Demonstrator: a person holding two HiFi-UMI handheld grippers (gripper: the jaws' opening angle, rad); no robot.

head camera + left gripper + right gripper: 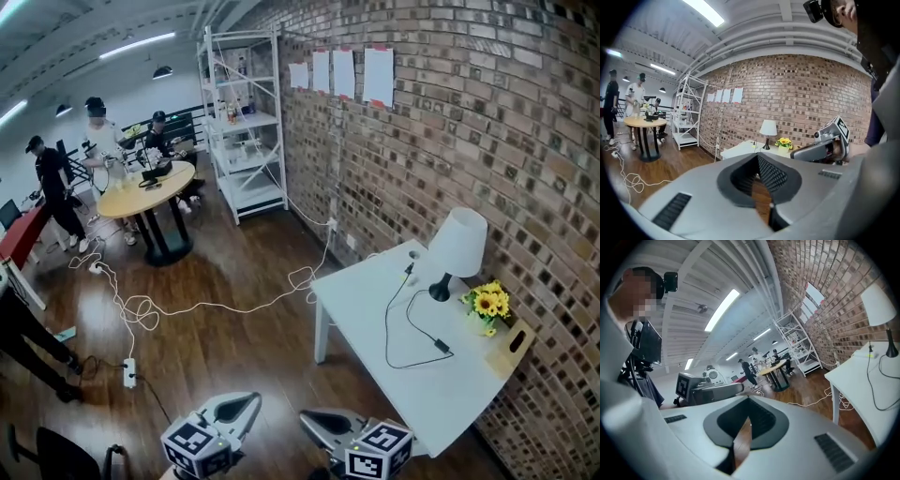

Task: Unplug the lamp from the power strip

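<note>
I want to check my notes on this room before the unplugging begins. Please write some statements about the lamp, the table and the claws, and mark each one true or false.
1. The lamp stands on the white table. True.
2. The flowers stand on the floor. False: they stand on the table, beside the lamp.
3. The left claw and the right claw hold nothing. True.
4. The right claw grips the cord. False: the cord lies on the table, and the claw is well away from it.
5. Four papers hang on the brick wall. True.
</note>
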